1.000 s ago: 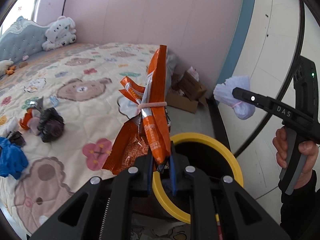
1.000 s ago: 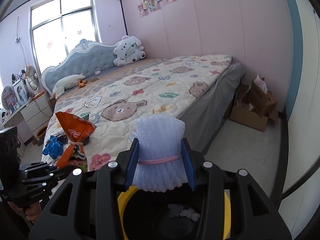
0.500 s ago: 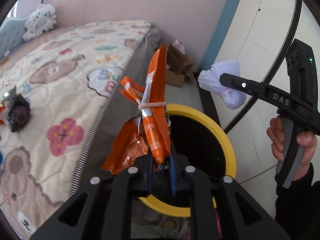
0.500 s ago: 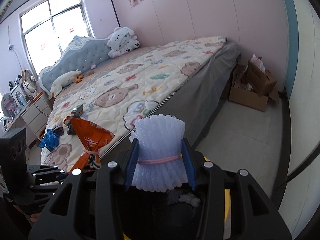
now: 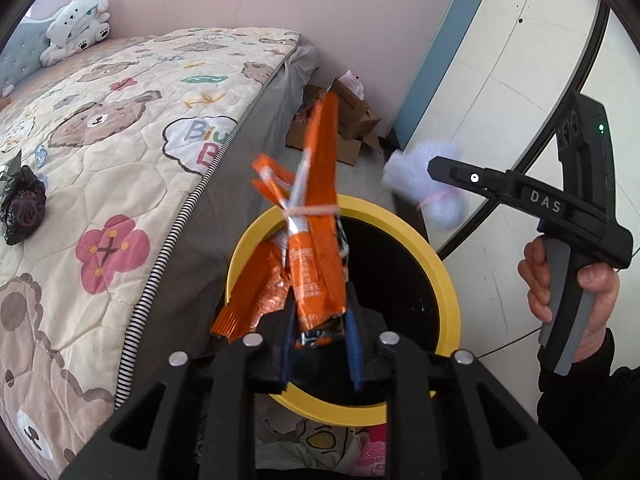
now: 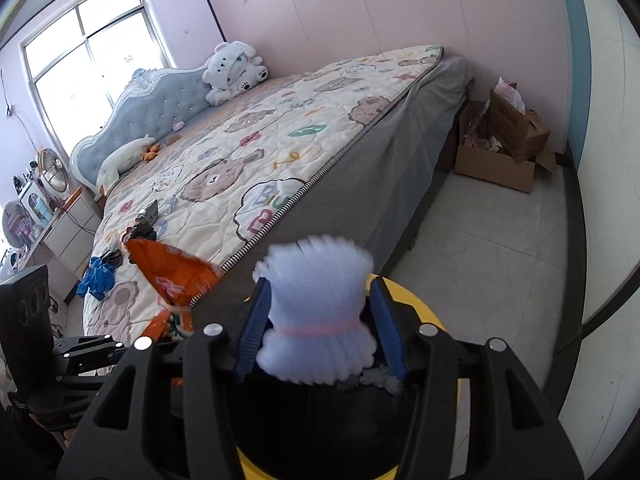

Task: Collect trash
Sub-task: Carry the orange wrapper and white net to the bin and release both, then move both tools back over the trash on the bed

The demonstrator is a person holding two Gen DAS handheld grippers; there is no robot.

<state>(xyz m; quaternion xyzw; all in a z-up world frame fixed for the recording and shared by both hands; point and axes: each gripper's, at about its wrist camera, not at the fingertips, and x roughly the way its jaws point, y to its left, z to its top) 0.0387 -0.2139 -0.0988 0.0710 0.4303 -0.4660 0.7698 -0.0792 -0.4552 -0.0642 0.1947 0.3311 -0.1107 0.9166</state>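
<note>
A black bin with a yellow rim (image 5: 448, 280) stands on the floor by the bed; the rim also shows in the right wrist view (image 6: 420, 304). My left gripper (image 5: 320, 336) has opened a little over the bin; the banded orange snack wrapper (image 5: 316, 240) stands loose between its fingers. My right gripper (image 6: 320, 328) is above the bin with its jaws parted, and the banded white foam bundle (image 6: 316, 312) between them is blurred. That bundle also shows in the left wrist view (image 5: 424, 188).
The bed with a bear quilt (image 5: 100, 152) lies left of the bin, with a crumpled black bag (image 5: 22, 204) and blue gloves (image 6: 96, 276) on it. Open cardboard boxes (image 6: 500, 144) sit by the wall. White tiled floor (image 6: 480, 248) lies beyond the bin.
Both grippers moved from over the bed to above the bin. Both jaws have widened; the foam bundle blurs and the wrapper has loosened.
</note>
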